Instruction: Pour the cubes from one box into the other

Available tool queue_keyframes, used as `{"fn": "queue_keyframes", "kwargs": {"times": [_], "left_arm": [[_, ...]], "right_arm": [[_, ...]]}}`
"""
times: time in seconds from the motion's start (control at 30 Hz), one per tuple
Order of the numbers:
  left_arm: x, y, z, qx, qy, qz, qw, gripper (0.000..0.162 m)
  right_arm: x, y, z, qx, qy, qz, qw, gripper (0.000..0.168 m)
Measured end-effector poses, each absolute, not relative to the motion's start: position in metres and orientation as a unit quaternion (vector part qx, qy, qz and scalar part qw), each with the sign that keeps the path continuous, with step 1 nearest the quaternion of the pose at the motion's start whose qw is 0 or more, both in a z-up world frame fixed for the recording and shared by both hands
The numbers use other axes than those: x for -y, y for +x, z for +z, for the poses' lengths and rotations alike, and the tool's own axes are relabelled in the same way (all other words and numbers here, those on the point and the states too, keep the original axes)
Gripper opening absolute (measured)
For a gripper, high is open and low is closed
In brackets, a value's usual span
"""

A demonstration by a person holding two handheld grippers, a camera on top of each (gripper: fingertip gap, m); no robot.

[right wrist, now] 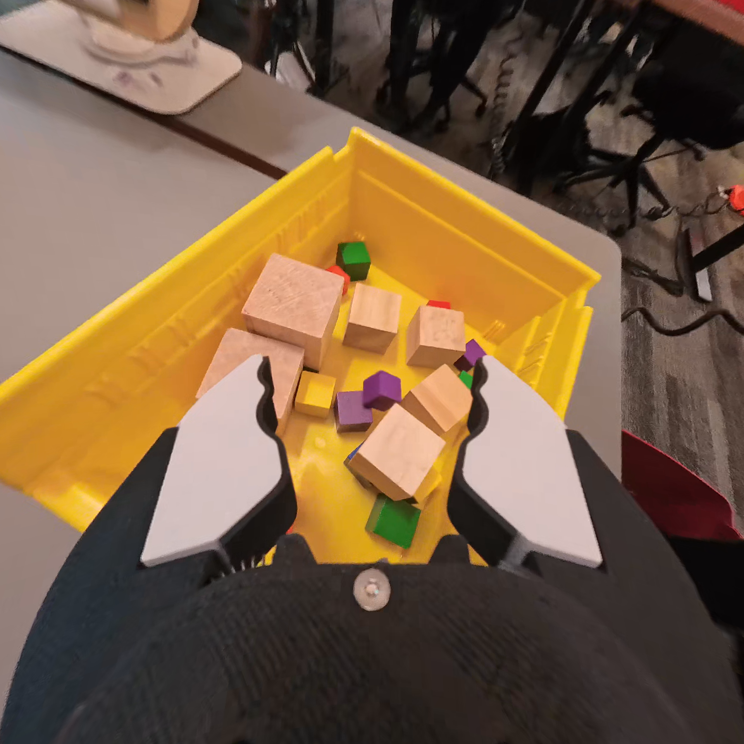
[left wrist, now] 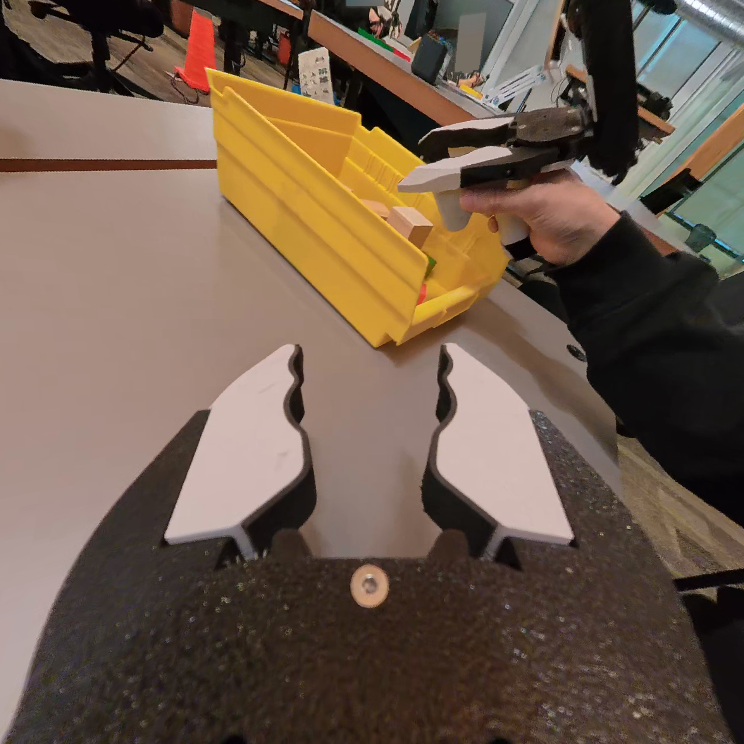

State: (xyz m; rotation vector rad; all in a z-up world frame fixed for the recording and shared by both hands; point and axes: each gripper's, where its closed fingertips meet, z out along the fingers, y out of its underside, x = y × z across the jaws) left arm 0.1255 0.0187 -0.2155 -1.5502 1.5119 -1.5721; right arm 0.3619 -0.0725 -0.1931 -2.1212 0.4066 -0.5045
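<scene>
A yellow plastic box (left wrist: 306, 217) stands on the grey table, and it also shows from above in the right wrist view (right wrist: 137, 362). It holds several plain wooden cubes (right wrist: 296, 304) and small green (right wrist: 392, 521), purple (right wrist: 354, 410), red and yellow cubes. My right gripper (right wrist: 370, 372) hovers open and empty over the box's low front end; it shows in the left wrist view (left wrist: 422, 165), held by a hand. My left gripper (left wrist: 370, 354) is open and empty, low over the table just short of the box's near corner. Only one box is in view.
The grey table (left wrist: 120, 282) has a dark seam (left wrist: 104, 165) across it. A white stand with a wooden piece (right wrist: 145, 52) sits at the far left. The table edge lies just beyond the box's right side (right wrist: 604, 306). An orange cone (left wrist: 199, 50), chairs and desks stand behind.
</scene>
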Motion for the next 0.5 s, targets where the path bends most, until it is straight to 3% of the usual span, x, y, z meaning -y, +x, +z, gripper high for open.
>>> {"fn": "queue_keyframes", "kwargs": {"times": [0.1,0.5], "left_arm": [[0.007,0.135,-0.212,-0.539,-0.558,-0.587,0.232,0.062],[0.151,0.158,-0.213,-0.588,-0.522,-0.579,0.216,0.063]], "right_arm": [[0.091,0.365,-0.19,-0.183,-0.844,-0.22,0.454,0.104],[0.306,0.263,-0.109,-0.21,-0.726,-0.203,0.622,0.098]]}}
